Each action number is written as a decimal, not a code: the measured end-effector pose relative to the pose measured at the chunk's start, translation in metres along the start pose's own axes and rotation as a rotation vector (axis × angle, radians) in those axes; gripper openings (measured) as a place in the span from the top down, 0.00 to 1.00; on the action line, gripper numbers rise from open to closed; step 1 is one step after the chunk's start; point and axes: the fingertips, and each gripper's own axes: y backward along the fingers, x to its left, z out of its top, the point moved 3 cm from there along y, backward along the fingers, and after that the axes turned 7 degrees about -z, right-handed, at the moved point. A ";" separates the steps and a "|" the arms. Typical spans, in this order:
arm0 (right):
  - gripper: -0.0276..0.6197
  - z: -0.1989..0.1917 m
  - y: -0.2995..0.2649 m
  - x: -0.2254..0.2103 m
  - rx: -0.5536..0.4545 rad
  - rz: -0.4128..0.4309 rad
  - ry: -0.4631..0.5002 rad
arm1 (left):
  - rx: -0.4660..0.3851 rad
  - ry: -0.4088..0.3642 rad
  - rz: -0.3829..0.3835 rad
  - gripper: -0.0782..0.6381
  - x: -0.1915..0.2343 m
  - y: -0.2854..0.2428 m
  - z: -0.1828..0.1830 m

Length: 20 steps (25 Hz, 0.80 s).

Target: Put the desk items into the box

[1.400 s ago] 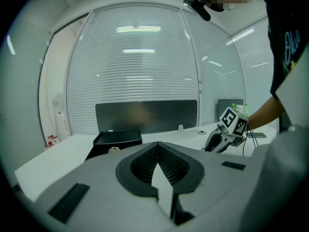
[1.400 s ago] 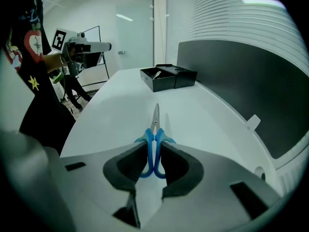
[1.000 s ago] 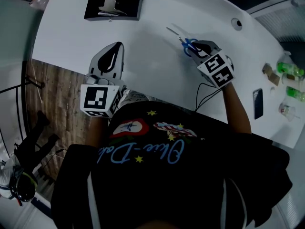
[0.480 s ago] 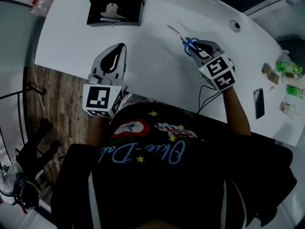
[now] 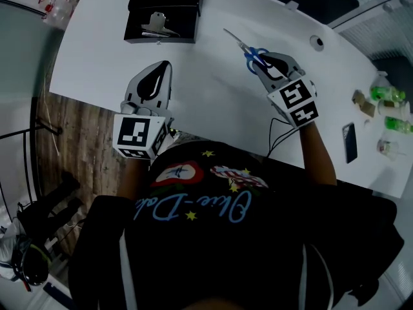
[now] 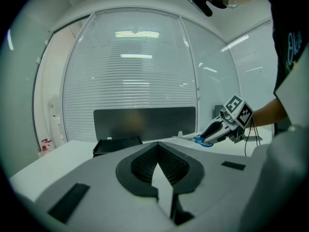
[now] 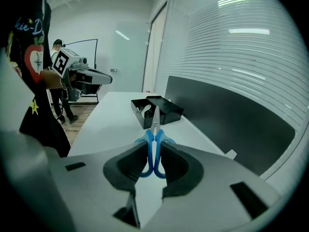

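The white desk (image 5: 213, 95) fills the upper middle of the head view. The black box (image 5: 161, 39) sits open at its upper left, well apart from both grippers.

The left gripper (image 5: 160, 71) hovers left of centre, at the near edge of the desk. Its jaws are pressed together with nothing between them.

The right gripper (image 5: 259, 62) is right of centre, its jaws clamped narrow on the blue handles of the scissors (image 5: 246, 48). The blades stick out past the tips and slant toward the upper left. In the right gripper view the blades line up with the box.

The scissors look light and rigid, with smooth metal blades and hard plastic loops. Held at the loops, the long blades could swing or pivot if the grip loosens. Taking them where the loops meet looks steadier than taking the slick blades.

A small metal clip (image 5: 155, 24) already lies inside the box.
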 end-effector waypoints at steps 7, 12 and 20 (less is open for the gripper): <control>0.81 0.024 0.001 0.001 -0.049 -0.031 -0.013 | -0.019 0.011 0.003 0.88 0.013 0.007 0.005; 0.81 0.040 0.003 0.006 -0.075 -0.043 -0.012 | -0.018 0.018 0.004 0.88 0.021 0.013 0.005; 0.81 0.062 0.013 0.014 -0.127 -0.073 -0.010 | -0.049 0.023 0.013 0.88 0.029 0.025 0.009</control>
